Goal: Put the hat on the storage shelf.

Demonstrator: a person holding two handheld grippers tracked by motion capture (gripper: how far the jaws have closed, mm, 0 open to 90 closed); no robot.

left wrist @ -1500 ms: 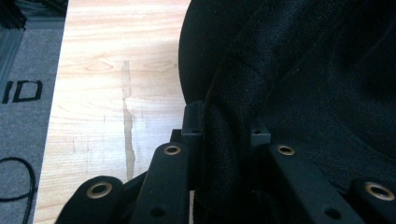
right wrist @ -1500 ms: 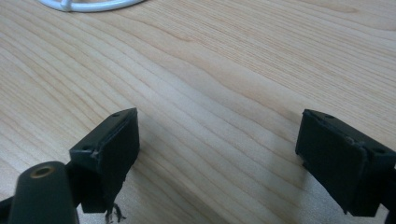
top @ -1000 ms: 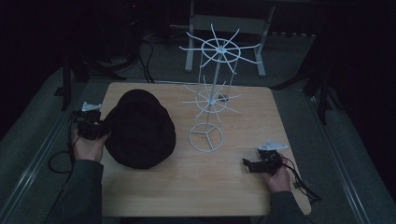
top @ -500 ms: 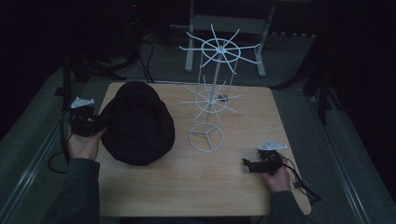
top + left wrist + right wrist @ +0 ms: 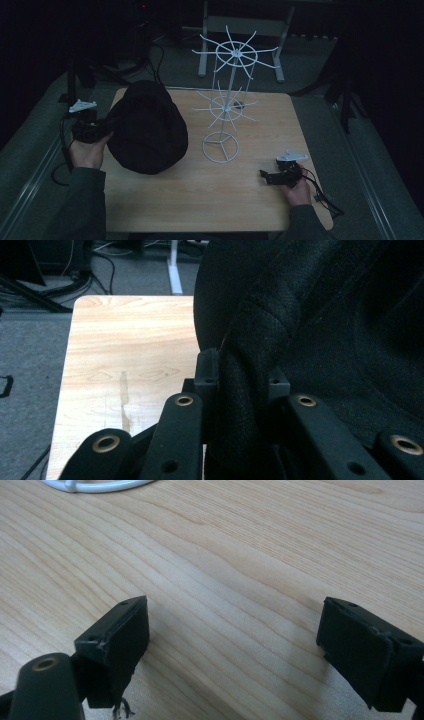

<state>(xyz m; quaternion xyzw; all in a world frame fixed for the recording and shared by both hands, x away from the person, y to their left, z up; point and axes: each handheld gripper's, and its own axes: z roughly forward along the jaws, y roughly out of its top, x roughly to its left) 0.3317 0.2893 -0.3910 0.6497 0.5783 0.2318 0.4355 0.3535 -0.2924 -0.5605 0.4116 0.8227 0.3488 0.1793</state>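
Observation:
A black fabric hat (image 5: 146, 127) hangs lifted at the left of the wooden table (image 5: 250, 200). My left gripper (image 5: 102, 131) is shut on the hat's edge; in the left gripper view a fold of the hat (image 5: 245, 405) is pinched between the jaws of the left gripper (image 5: 243, 385). A white wire rack (image 5: 226, 100) with spoked hooks stands at the table's middle. My right gripper (image 5: 263, 175) rests low near the table's front right, its jaws wide open. In the right gripper view the right gripper (image 5: 232, 637) has only bare wood between its pads.
The rack's ring base (image 5: 95, 486) lies just beyond the right gripper. A cable (image 5: 327, 202) trails from the right gripper over the table's right edge. Dark floor with stands and cables (image 5: 150, 55) surrounds the table.
My left hand has risen a little and drifted left with the hat, which hangs higher off the table. The right gripper has stayed put.

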